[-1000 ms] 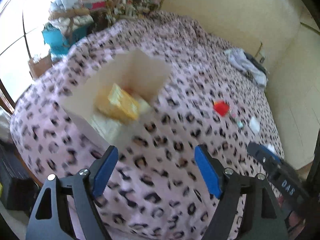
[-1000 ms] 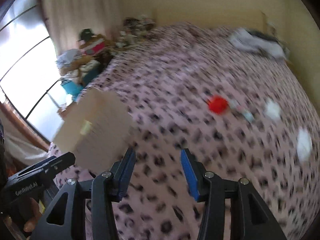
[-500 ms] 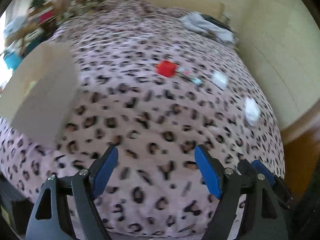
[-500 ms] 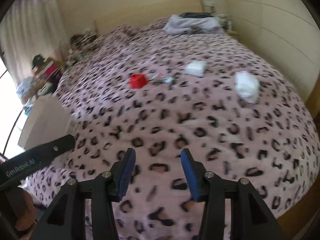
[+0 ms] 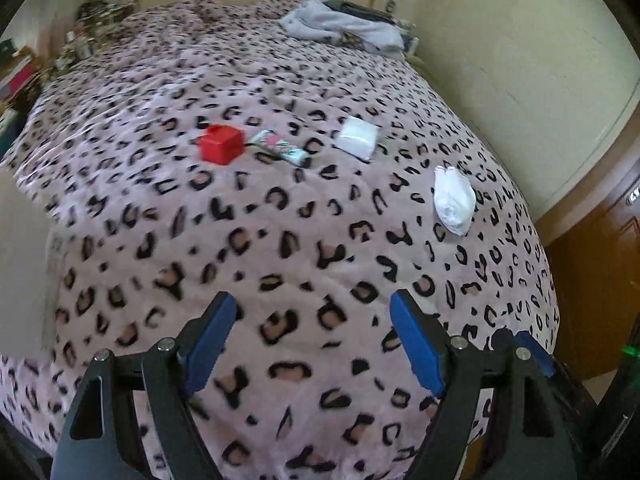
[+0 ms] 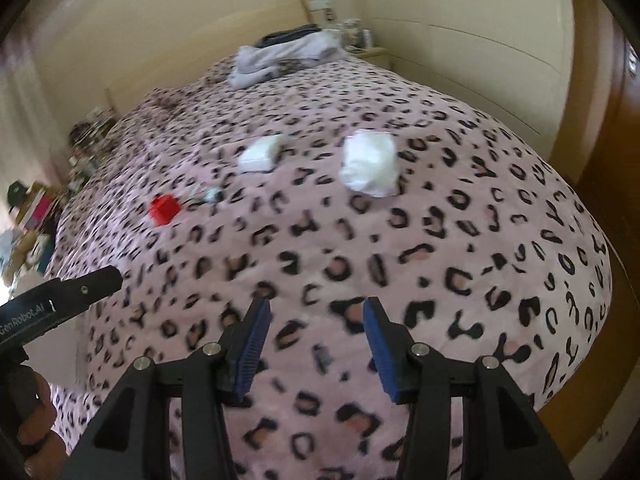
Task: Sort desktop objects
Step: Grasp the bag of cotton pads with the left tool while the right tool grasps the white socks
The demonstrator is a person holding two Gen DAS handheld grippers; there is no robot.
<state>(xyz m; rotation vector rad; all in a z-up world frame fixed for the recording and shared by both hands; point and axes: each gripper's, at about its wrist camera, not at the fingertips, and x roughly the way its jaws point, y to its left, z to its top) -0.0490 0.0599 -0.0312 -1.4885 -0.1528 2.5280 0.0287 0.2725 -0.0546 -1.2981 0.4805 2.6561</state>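
On the leopard-print bedspread [image 5: 304,240] lie a red cube [image 5: 221,144], a small patterned packet [image 5: 280,151], a flat white pack [image 5: 357,137] and a crumpled white bag [image 5: 454,199]. The right wrist view shows them too: red cube [image 6: 164,209], packet [image 6: 206,194], white pack [image 6: 260,153], white bag [image 6: 370,166]. My left gripper [image 5: 312,340] is open and empty, over the near bed edge. My right gripper [image 6: 316,340] is open and empty, well short of the white bag. The cardboard box edge [image 5: 20,264] shows at far left.
Grey clothes [image 5: 344,26] lie at the bed's far end. Cluttered shelves [image 5: 48,56] stand at the far left. A cream wall [image 5: 520,80] and wooden furniture [image 5: 592,280] border the bed on the right. The left gripper's body [image 6: 56,304] shows at the right view's left edge.
Both views have swung right, from the cardboard box towards the small objects on the bed. The box has slid to the left edge. Both grippers stay open.
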